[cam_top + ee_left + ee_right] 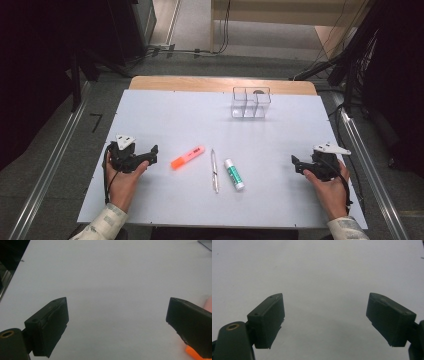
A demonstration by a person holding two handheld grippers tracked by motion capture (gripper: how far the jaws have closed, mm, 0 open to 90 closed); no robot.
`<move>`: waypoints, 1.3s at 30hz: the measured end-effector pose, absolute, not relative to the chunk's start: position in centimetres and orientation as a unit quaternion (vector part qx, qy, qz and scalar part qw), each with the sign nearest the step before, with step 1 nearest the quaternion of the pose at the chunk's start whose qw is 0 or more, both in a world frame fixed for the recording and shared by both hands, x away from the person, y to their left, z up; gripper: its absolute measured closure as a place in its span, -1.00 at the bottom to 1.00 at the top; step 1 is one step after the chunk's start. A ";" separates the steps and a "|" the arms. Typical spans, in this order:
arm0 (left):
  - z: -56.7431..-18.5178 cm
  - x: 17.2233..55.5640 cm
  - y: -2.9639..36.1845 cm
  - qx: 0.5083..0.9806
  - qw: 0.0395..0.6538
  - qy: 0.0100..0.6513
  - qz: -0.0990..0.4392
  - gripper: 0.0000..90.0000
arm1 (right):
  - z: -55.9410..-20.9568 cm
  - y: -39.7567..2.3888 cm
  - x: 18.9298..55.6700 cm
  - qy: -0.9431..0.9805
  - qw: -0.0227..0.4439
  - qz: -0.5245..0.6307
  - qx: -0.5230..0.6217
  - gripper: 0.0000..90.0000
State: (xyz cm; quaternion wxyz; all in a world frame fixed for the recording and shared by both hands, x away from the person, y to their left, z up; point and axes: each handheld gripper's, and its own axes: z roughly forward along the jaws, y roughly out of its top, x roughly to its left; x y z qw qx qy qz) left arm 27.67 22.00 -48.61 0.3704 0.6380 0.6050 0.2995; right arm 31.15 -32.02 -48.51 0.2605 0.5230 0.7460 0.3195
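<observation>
Both your left gripper (pixel 152 154) and right gripper (pixel 296 164) stand open, empty. Orange highlighter (pixel 187 157) sits nearest; a glancing jaw would likely roll it away.

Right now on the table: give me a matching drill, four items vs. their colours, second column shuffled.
Items:
1. highlighter
2. pen
3. glue stick
4. divided box

Colours:
A. white tube with green label
B. clear, see-through
C. orange
D. silvery, thin

Pairs: 1-C, 2-D, 3-A, 4-B
</observation>
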 end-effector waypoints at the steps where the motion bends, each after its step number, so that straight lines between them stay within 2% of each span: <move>1: -48.5 27.9 21.8 0.638 0.370 0.606 0.299 -0.90 | -48.4 -32.1 31.4 0.745 0.261 0.323 0.522 -0.69; 5: -48.4 28.9 21.2 0.636 0.371 0.611 0.292 -0.88 | -48.1 -32.3 32.4 0.740 0.266 0.323 0.526 -0.69; 11: -47.5 33.4 18.5 0.645 0.366 0.603 0.295 -0.86 | -46.7 -32.1 36.0 0.724 0.300 0.327 0.528 -0.68; 22: -46.7 37.9 16.0 0.648 0.368 0.599 0.291 -0.81 | -46.5 -31.1 40.3 0.721 0.305 0.326 0.530 -0.63; 29: -46.9 41.2 13.5 0.658 0.368 0.585 0.298 -0.60 | -46.4 -30.2 43.9 0.719 0.303 0.329 0.533 -0.44; 39: -47.5 45.1 9.5 0.684 0.362 0.563 0.290 -0.52 | -47.3 -29.3 47.9 0.715 0.288 0.331 0.544 -0.32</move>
